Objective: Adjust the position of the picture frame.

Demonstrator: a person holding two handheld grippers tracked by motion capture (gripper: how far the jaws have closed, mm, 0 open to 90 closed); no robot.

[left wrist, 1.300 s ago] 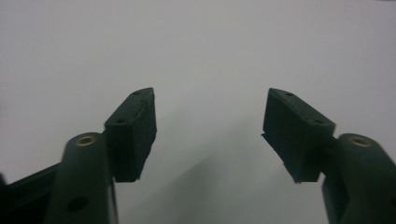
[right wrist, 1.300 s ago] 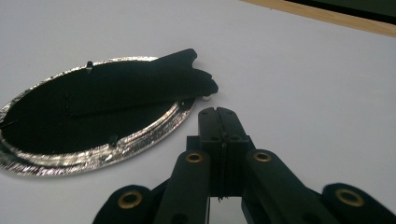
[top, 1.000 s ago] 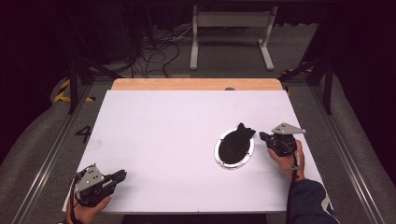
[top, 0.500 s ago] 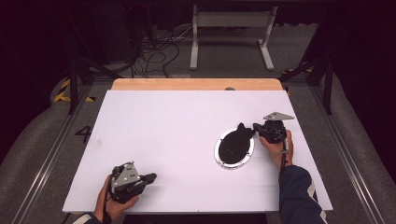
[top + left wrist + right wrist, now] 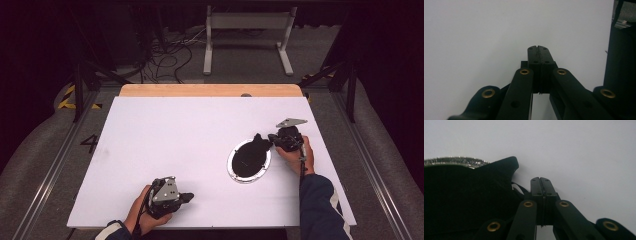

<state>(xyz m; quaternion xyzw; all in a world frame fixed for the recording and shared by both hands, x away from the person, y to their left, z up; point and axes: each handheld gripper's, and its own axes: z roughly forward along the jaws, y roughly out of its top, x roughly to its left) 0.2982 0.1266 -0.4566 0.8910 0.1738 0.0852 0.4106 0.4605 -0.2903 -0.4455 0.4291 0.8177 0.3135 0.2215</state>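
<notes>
A person is holding the right gripper (image 5: 274, 139), jaws closed and empty, beside a black cloth (image 5: 252, 152) lying over a foil plate (image 5: 235, 172) while the left gripper (image 5: 186, 197), also closed, is waiting well apart, so tugging the cloth may drag the light plate.

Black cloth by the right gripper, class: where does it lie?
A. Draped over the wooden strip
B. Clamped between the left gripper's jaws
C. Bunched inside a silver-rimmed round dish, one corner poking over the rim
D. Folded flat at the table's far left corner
C: the black cloth fills the silver-rimmed dish, a corner lapping over the rim toward the right gripper.
</notes>
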